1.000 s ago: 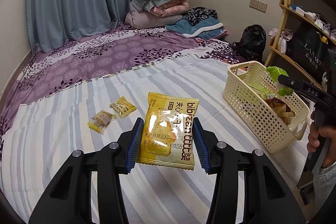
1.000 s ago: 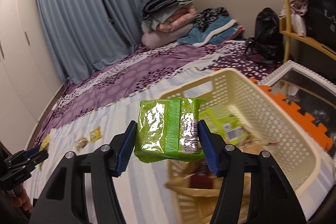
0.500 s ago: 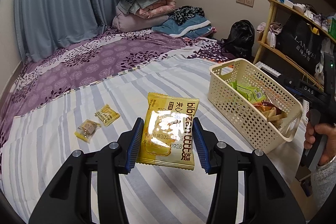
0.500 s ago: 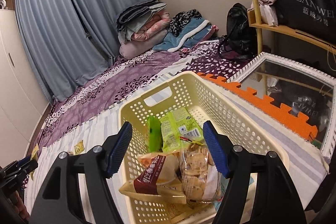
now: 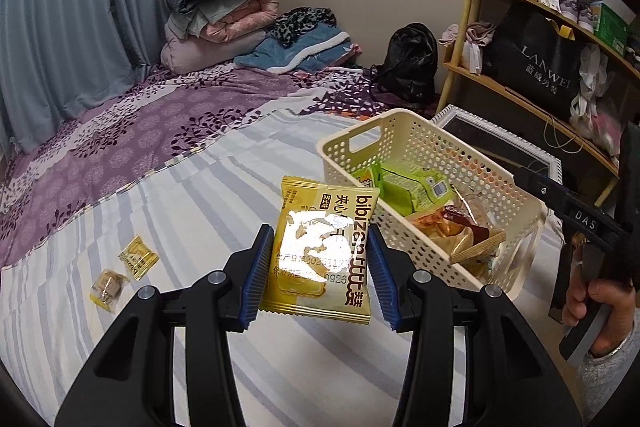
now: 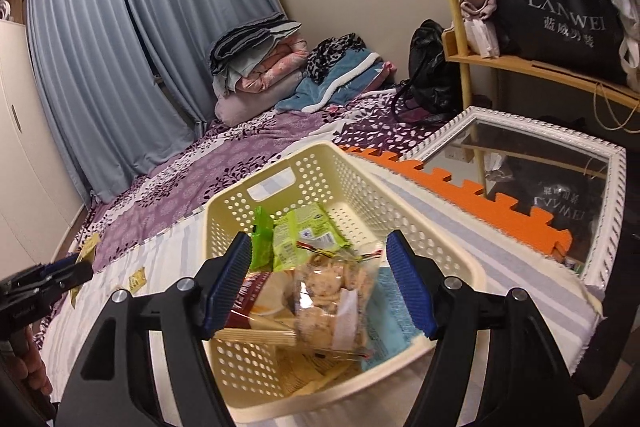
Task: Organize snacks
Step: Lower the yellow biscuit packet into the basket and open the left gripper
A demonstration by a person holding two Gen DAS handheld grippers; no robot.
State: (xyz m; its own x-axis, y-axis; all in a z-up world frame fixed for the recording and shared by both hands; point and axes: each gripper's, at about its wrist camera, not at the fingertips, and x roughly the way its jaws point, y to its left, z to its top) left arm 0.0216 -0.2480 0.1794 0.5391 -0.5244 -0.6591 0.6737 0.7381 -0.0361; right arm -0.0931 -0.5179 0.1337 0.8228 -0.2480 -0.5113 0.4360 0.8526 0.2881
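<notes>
So the bed (image 5: 192, 187) w/ the striped sheet is the work surface, and the cream perforated basket (image 5: 404, 143) sits on its right side, already part full: green packs toward the far end, a biscuit bag and some brown/orange wrappers nearer. Step in hand imo is the carry: the left gripper (image 5: 318, 267) is clamped on the yellow snack packet (image 5: 320, 247), pads pressing both side edges, packet held up off the sheet just left of the basket's near-left wall, not over the rim yet. Right gripper (image 6: 320, 279) hangs above the basket w/ its fingers apart and nothing between them, so it looks free for the next pick. Next move prob calls for swinging the yellow packet right, over the rim, then letting go above the pile; the bag is slick and floppy, so I'd get it well inside before opening. After that, two small yellow candies (image 5: 138, 257) lie on the sheet at the left, well apart from the basket, still to be collected. View diffs: left wrist cam shows the grip and both candies, plus the person's hand on the right tool's handle. Right wrist cam looks straight down into the basket, so you get the biscuit bag (image 6: 332, 291) and green pack (image 6: 308, 235) properly, and the framed mirror + orange foam mat to the right; the yellow packet is only a sliver at the far left edge there.
</notes>
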